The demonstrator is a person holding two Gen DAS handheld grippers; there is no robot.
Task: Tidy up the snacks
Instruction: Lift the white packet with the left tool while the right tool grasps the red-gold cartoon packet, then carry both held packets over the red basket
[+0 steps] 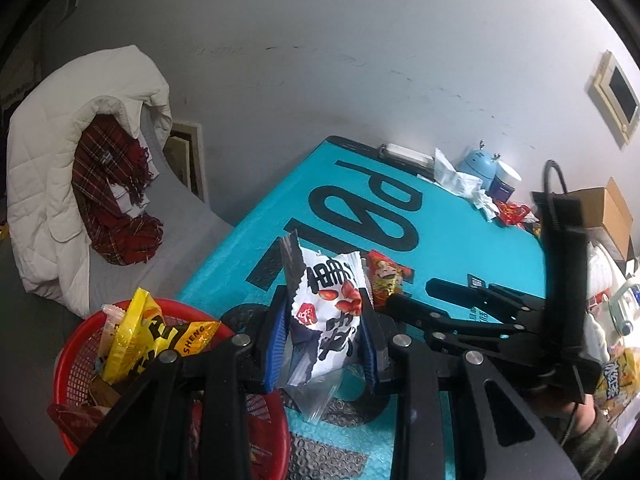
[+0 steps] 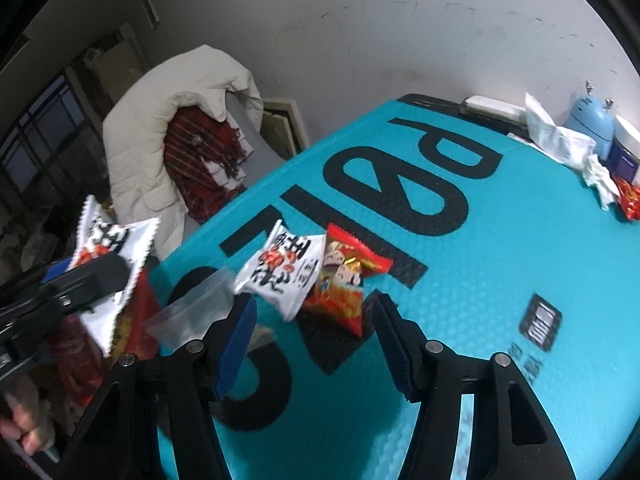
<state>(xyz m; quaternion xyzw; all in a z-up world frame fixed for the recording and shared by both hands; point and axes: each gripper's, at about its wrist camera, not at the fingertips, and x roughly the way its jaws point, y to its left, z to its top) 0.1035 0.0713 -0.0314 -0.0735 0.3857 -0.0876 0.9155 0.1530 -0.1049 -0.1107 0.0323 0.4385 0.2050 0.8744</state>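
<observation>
Teal padded matting (image 2: pixel 500 264) with large black lettering covers the table and serves as the work surface; it is the largest item present. A white quilted coat (image 1: pixel 44 184) with a red tartan scarf (image 1: pixel 112 200) lies off the table towards ten o'clock in the left wrist view, apart from the work. A red mesh basket (image 1: pixel 76 344) stands at the mat's edge at eight o'clock in that view and already holds a yellow packet (image 1: pixel 132 336) and other wrappers, so it is judged to be the collecting point. The left gripper (image 1: pixel 324 340) is clenched on a white snack packet (image 1: pixel 328 312), blue pads pressing its two sides, the packet upright just beside the basket rim; the hold appears meant to carry it across for dropping in. A clear zip bag (image 1: pixel 316 400) lies on the mat beneath it. The right gripper (image 2: pixel 316 340) stands released, jaws apart with nothing between the pads, angled down towards twelve o'clock, where a second white packet (image 2: pixel 284 272) and a red packet (image 2: pixel 344 280) lie touching on the mat. That spread is judged a preparation for taking one of them. Clutter, including a blue rounded appliance (image 2: pixel 592 120) and crumpled tissue (image 2: pixel 560 140), sits at one o'clock, well apart.
</observation>
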